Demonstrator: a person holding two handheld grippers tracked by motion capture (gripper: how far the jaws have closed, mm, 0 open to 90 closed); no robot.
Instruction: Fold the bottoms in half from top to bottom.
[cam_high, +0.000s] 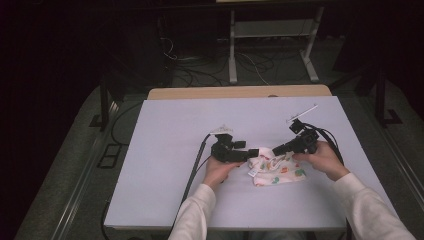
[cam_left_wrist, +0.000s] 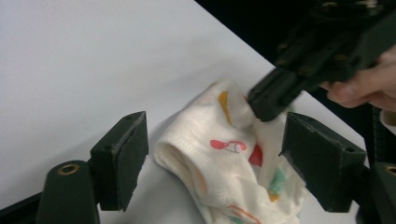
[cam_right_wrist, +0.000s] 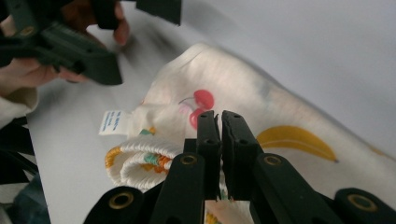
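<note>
Light from above is making the white worktop (cam_high: 170, 165) bright, while the room around it is staying dark. In the right gripper view, the far left hand-held gripper (cam_right_wrist: 88, 56) is blurring.

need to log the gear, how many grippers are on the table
2: the left gripper at the fruit-print cloth's left edge, the right gripper shut on its top edge.

Both forearms wore cream-white long sleeves (cam_high: 197, 212) with ribbed cuffs. Each hand carried a matte black gripper: the left gripper (cam_high: 239, 152) and right gripper (cam_high: 287, 145) had blocky square jaws, brass-ringed pivot screws, a pale grey three-cornered top plate (cam_high: 223, 129) and a trailing black cable (cam_high: 195, 167).
</note>
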